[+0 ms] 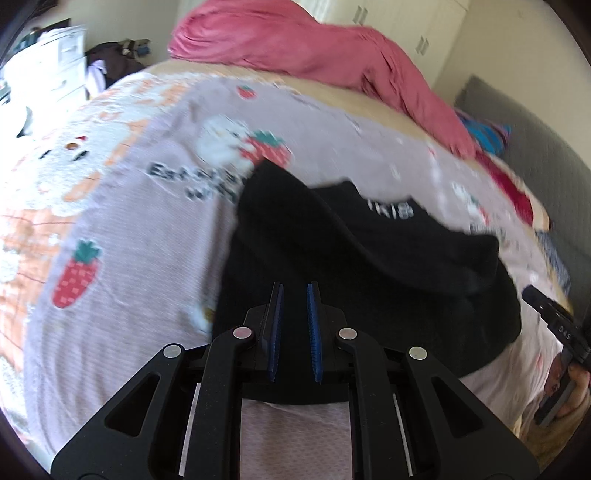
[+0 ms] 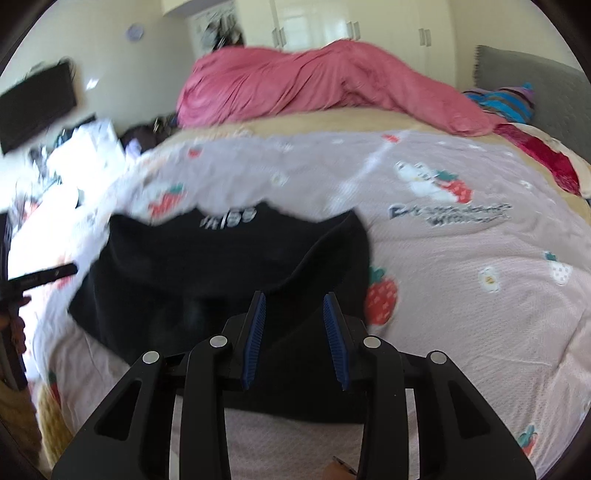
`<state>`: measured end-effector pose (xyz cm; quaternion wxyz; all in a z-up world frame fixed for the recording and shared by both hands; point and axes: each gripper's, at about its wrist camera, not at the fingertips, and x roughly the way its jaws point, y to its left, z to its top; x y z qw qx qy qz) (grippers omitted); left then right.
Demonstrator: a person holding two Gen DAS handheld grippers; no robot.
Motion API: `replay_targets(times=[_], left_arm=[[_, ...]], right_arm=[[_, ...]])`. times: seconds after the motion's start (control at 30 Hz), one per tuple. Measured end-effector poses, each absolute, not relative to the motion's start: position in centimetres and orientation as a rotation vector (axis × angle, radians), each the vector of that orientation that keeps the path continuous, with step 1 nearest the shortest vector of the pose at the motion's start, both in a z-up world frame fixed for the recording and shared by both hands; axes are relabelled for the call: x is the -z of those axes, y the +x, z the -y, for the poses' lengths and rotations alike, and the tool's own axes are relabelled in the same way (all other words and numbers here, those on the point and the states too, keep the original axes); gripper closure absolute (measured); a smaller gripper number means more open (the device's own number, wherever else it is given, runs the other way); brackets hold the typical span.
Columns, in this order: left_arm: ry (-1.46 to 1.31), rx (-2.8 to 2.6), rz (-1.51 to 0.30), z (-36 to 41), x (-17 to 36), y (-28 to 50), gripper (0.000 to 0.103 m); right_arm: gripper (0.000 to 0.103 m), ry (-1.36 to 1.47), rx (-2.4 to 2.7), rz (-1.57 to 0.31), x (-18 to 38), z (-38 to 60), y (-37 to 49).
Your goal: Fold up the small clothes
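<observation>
Behind black garment (image 2: 207, 280), crumpled pink duvet (image 2: 314, 81).

Soft daylight filled both views, brightest on the washed-out cupboards (image 2: 314, 26). Motion blur smeared the bedspread (image 1: 129, 229) print and black garment (image 2: 221, 266), which showed no detail. Fisheye edges curved darkly.

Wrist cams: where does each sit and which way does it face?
Left wrist: sits behind the left gripper, looking forward and down across the bed at the black garment; the right gripper and the person's hand show at the frame's right edge.
Right wrist: sits behind the right gripper, facing the same garment; the left gripper pokes in at the left.
Shared: the garment, strawberry-print blanket, pink duvet.
</observation>
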<state>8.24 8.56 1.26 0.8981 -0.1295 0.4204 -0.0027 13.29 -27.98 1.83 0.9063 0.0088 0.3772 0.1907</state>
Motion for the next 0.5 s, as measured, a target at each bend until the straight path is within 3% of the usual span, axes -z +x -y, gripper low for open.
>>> replay_targets(times=[0.5], left_arm=[[-0.229, 0.08, -0.948, -4.5, 1.5, 16.2, 0.097]], right_arm=[[0.073, -0.055, -0.356, -0.92, 2.2, 24.5, 20.1]])
